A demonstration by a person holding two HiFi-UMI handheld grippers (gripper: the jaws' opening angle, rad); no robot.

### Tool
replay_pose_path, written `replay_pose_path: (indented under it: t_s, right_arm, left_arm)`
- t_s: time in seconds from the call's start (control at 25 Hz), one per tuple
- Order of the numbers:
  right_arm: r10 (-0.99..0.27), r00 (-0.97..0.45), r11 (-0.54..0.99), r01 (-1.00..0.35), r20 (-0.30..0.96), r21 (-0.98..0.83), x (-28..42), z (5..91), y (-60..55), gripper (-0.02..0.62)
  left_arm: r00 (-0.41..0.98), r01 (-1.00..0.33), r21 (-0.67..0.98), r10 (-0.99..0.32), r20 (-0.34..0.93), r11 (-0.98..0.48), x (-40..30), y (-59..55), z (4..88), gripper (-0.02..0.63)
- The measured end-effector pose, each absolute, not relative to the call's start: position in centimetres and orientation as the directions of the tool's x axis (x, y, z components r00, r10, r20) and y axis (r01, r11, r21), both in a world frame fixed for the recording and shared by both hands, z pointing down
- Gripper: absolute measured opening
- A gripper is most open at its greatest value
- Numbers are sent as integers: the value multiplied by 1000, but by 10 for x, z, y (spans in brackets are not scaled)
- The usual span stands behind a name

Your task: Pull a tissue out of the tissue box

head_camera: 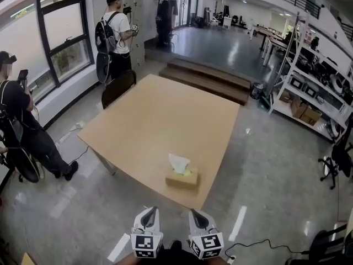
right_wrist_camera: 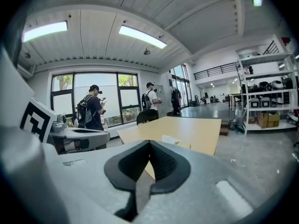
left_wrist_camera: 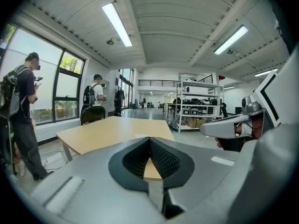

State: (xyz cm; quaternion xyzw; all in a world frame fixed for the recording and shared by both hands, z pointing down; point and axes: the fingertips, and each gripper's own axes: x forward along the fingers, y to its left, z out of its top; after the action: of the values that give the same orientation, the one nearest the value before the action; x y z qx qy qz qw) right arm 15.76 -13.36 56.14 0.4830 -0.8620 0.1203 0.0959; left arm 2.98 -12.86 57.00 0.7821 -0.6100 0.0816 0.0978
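Nothing is done yet. The white-and-grey left gripper (head_camera: 149, 213) and right gripper (head_camera: 195, 214) sit side by side, jaws pressed together and empty. Well ahead, the tan cardboard tissue box (head_camera: 182, 179) rests near the light wooden table's (head_camera: 144, 120) close edge, its white tissue (head_camera: 178, 163) untouched.

Light wooden table (head_camera: 154, 120) stands on glossy grey floor (head_camera: 270, 164). Left of table: large dark-framed windows (head_camera: 60, 32). At its far left corner: dark chair (head_camera: 117, 87). Beyond table: low wooden steps (head_camera: 209, 79). Right of table: white shelving (head_camera: 314, 93). Ceiling strip lights (left_wrist_camera: 117, 24) lit.
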Motion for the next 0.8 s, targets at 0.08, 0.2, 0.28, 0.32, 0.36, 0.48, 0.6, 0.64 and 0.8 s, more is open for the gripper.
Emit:
replay_pose_path:
  t_s: [0.08,0.2,0.28,0.32,0.36,0.48,0.6,0.64,0.8]
  right_arm:
    - [-809,-520,512,-852,274,-108,150,558,-144,-8]
    - [-818,-505,500,-861,276,-94,140,533,-157,-8]
    - [-826,-474,471,-878,306,-87,144,523,-166,-8]
    - [-830,-457,455,-886,320,-84,146,522,-176,-8]
    - [-834,-441,441,-894,330,-80,147,520,-188,-8]
    - [-843,-405,409,-910,355,-67,142,514,-227,-8]
    - [-846,-374,384,-922,380,-51,135,516,-259,-8]
    - [-844,-367,380,-924,390,-47,131,519,-269,-8]
    - [-822,-356,376,-925,445,-46,117,546,-297,4]
  left_arm:
    - [237,-971,43,-943,235,-233,23,-140,568,18]
    - [238,-971,28,-942,238,-239,9,-159,545,18]
    - [261,-964,30,-931,255,-262,11,-174,535,18]
    - [275,-961,33,-926,260,-276,12,-186,533,18]
    - [287,-957,34,-921,262,-288,11,-200,530,18]
    - [319,-946,36,-911,263,-321,3,-240,521,18]
    - [356,-933,45,-893,275,-358,-4,-272,527,18]
    - [366,-928,44,-886,283,-370,-7,-283,533,18]
    - [403,-911,43,-863,305,-410,-16,-315,556,18]
